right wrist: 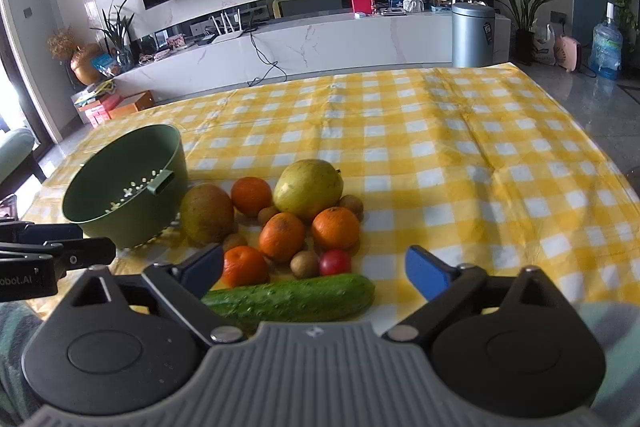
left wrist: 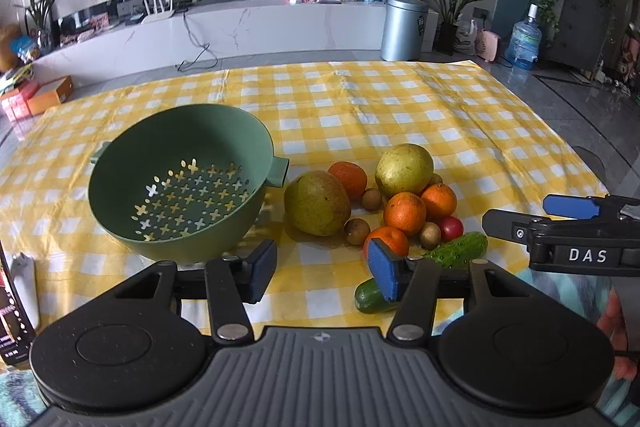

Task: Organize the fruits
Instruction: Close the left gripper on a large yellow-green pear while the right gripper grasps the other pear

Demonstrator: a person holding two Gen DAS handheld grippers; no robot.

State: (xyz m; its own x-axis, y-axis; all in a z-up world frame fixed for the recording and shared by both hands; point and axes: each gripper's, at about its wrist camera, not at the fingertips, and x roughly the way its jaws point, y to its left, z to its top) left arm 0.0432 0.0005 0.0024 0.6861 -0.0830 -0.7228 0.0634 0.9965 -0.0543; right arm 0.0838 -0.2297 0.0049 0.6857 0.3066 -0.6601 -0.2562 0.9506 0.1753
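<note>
A green colander bowl (left wrist: 176, 183) stands empty on the yellow checked cloth; it also shows in the right wrist view (right wrist: 128, 187). Right of it lies a heap of fruit: two yellow-green pears (left wrist: 318, 203) (right wrist: 308, 185), several oranges (left wrist: 404, 213) (right wrist: 282, 237), small brown longans (left wrist: 356, 231), a red tomato (right wrist: 335, 262) and a cucumber (right wrist: 296, 297). My left gripper (left wrist: 324, 273) is open and empty, low in front of the bowl and the heap. My right gripper (right wrist: 314, 269) is open and empty, its fingers either side of the cucumber and just above it.
The checked cloth (right wrist: 460, 155) stretches bare behind and right of the fruit. A dark box (left wrist: 12, 307) stands at the table's near left edge. Beyond the table are a white TV bench and a silver bin (left wrist: 404, 27).
</note>
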